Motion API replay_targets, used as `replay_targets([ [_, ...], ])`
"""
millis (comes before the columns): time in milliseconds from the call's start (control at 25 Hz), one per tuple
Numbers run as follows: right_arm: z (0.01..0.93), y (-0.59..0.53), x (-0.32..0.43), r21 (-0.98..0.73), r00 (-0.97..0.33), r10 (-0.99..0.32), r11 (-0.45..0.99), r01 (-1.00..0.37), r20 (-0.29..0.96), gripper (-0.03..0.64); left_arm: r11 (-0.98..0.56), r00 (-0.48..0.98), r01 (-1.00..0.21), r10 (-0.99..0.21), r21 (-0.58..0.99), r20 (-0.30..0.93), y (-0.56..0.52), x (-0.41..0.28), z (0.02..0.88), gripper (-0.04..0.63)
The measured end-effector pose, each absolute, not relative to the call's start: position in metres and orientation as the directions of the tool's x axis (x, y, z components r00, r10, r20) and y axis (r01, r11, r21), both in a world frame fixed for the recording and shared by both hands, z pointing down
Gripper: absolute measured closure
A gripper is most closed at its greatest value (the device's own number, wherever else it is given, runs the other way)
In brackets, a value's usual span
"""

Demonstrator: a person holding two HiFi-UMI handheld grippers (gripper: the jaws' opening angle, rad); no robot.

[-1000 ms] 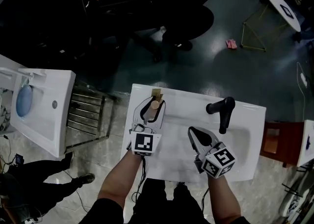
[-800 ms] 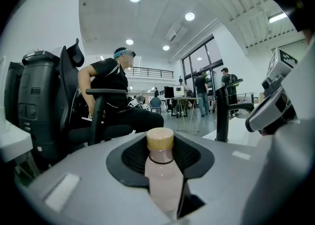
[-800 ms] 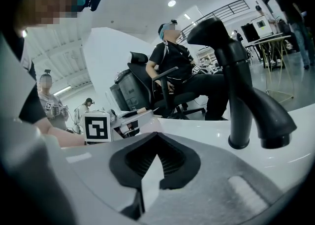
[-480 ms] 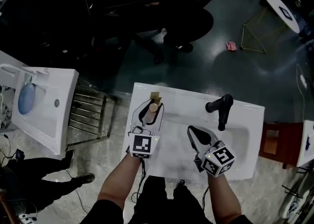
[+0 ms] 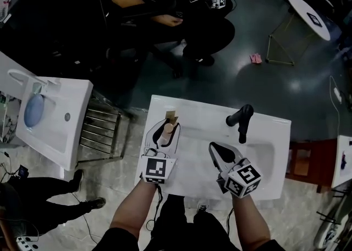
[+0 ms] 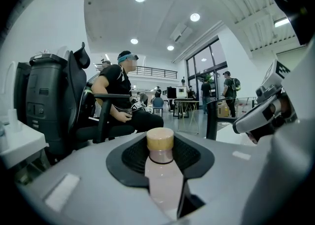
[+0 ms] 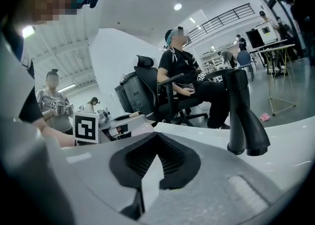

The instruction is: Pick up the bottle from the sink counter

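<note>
A pale pink bottle (image 5: 166, 134) with a tan cap is clamped between the jaws of my left gripper (image 5: 168, 124), over the left part of the white sink counter (image 5: 269, 137). In the left gripper view the bottle (image 6: 163, 182) lies along the jaws of the left gripper (image 6: 161, 144), cap pointing away. A small brown piece (image 5: 171, 116) shows just beyond the cap. My right gripper (image 5: 213, 147) hovers over the basin, its jaws together with nothing in them. Its tips meet in the right gripper view (image 7: 155, 141).
A black faucet (image 5: 240, 122) stands at the counter's far right, close ahead of the right gripper (image 7: 244, 115). Another white sink (image 5: 55, 118) and a metal rack (image 5: 102, 130) are to the left. A person sits in a black chair (image 5: 165, 11) beyond the counter.
My left gripper has drawn back from the counter's far edge toward me, carrying the bottle. The right gripper has shifted only slightly.
</note>
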State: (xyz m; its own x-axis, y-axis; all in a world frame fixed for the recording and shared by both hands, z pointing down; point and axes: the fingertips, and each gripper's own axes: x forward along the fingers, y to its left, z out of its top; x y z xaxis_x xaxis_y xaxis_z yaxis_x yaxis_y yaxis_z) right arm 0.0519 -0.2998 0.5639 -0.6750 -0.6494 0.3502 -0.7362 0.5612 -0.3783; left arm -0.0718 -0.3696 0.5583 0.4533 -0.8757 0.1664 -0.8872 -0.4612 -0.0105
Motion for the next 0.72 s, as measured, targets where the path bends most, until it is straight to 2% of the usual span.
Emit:
replay_targets([
  [720,0.523,-0.258,0.067,-0.342,-0.690,-0.661,0.602,-0.722,0.295,0.617,-0.415,0.409,-0.910,-0.902,-0.016,0.135,-0.295,-0.076,0.500,0.463],
])
